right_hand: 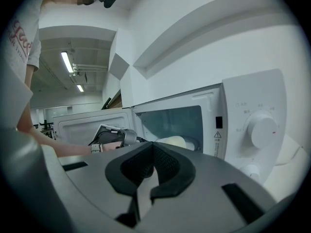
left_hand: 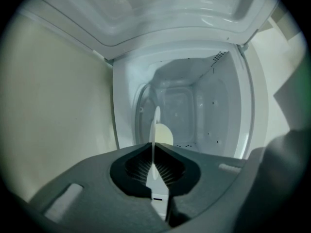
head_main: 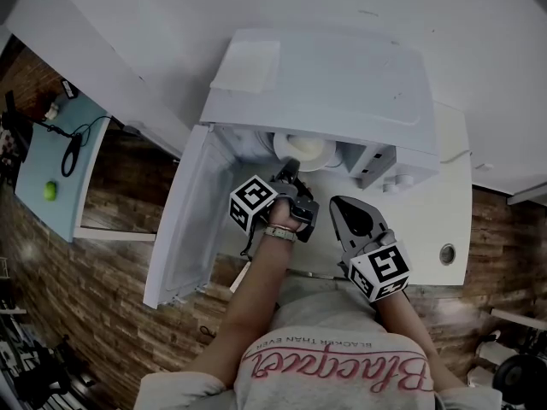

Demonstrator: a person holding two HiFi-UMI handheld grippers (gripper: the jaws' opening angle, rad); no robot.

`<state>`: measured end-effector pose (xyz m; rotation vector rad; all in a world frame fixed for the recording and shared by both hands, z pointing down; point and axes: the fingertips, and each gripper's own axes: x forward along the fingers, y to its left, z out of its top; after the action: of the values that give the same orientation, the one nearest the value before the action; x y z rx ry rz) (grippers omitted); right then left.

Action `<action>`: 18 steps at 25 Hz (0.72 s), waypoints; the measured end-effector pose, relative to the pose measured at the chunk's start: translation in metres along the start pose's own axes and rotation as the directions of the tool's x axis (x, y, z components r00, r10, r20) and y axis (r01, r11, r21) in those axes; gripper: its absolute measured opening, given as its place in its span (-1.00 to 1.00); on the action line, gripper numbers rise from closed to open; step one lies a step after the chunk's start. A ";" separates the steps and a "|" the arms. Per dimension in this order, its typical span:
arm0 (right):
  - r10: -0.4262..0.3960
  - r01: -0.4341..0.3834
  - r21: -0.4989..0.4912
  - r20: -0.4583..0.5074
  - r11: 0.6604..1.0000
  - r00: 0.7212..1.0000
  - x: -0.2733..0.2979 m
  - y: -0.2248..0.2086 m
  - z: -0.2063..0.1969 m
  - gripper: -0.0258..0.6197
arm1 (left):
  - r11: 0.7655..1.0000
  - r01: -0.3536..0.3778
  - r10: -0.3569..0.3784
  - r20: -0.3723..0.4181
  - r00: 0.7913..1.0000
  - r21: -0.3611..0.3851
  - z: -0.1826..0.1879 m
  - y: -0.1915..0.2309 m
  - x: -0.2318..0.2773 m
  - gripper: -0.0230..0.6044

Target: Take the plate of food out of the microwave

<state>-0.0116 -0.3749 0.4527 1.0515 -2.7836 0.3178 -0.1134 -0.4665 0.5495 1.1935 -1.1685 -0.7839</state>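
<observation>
Left gripper (left_hand: 153,147) on thin white plate (left_hand: 156,120)

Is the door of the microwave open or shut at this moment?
Open. The door stands swung out to the left, and the plate inside shows.

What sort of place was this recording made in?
Probably an office or lab corner, not a home kitchen: a white microwave sits on a plain white cabinet, a desk with cables stands nearby on wood-pattern floor, and strip ceiling lights run over an open hall.
</observation>
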 end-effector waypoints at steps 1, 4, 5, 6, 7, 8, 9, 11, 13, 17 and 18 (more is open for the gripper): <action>-0.002 0.002 0.000 0.001 1.000 1.000 -0.001 0.001 0.000 -0.89 | 1.000 0.006 -0.006 -0.004 1.000 0.001 -0.001 -0.001 -0.001 -0.88; -0.006 0.006 -0.004 0.001 1.000 1.000 -0.002 0.005 -0.002 -0.89 | 0.999 0.034 -0.033 -0.026 0.999 0.018 -0.005 -0.005 -0.003 -0.88; -0.006 0.006 -0.008 0.001 1.000 1.000 -0.003 0.007 -0.003 -0.89 | 0.999 0.043 -0.042 -0.034 0.999 0.024 -0.006 -0.006 -0.004 -0.88; -0.007 0.007 -0.011 0.000 1.000 1.000 -0.004 0.008 -0.003 -0.89 | 0.998 0.052 -0.051 -0.039 0.998 0.029 -0.008 -0.008 -0.005 -0.88; -0.007 0.007 -0.013 0.000 1.000 1.000 -0.005 0.010 -0.004 -0.89 | 0.998 0.061 -0.060 -0.043 0.997 0.030 -0.009 -0.009 -0.006 -0.88; -0.009 0.009 -0.014 0.000 1.000 1.000 -0.006 0.011 -0.004 -0.88 | 0.997 0.070 -0.069 -0.044 0.997 0.029 -0.010 -0.010 -0.008 -0.88; -0.010 0.010 -0.014 0.002 1.000 1.000 -0.007 0.012 -0.004 -0.88 | 0.997 0.078 -0.077 -0.045 0.996 0.028 -0.010 -0.012 -0.010 -0.88; -0.014 0.014 -0.012 0.004 1.000 1.000 -0.009 0.015 -0.003 -0.88 | 0.995 0.093 -0.092 -0.047 0.995 0.025 -0.011 -0.013 -0.014 -0.88; -0.017 0.017 -0.011 0.005 1.000 1.000 -0.011 0.017 -0.004 -0.89 | 0.994 0.108 -0.107 -0.050 0.993 0.025 -0.012 -0.015 -0.018 -0.88; -0.021 0.021 -0.007 0.008 1.000 1.000 -0.015 0.025 -0.006 -0.89 | 0.991 0.134 -0.132 -0.060 0.989 0.029 -0.014 -0.017 -0.027 -0.88; -0.021 0.021 -0.006 0.009 1.000 1.000 -0.017 0.027 -0.006 -0.89 | 0.990 0.136 -0.134 -0.062 0.989 0.029 -0.014 -0.017 -0.030 -0.88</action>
<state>-0.0170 -0.3431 0.4511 1.0829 -2.7769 0.3021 -0.1055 -0.4388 0.5261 1.3255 -1.0630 -0.8278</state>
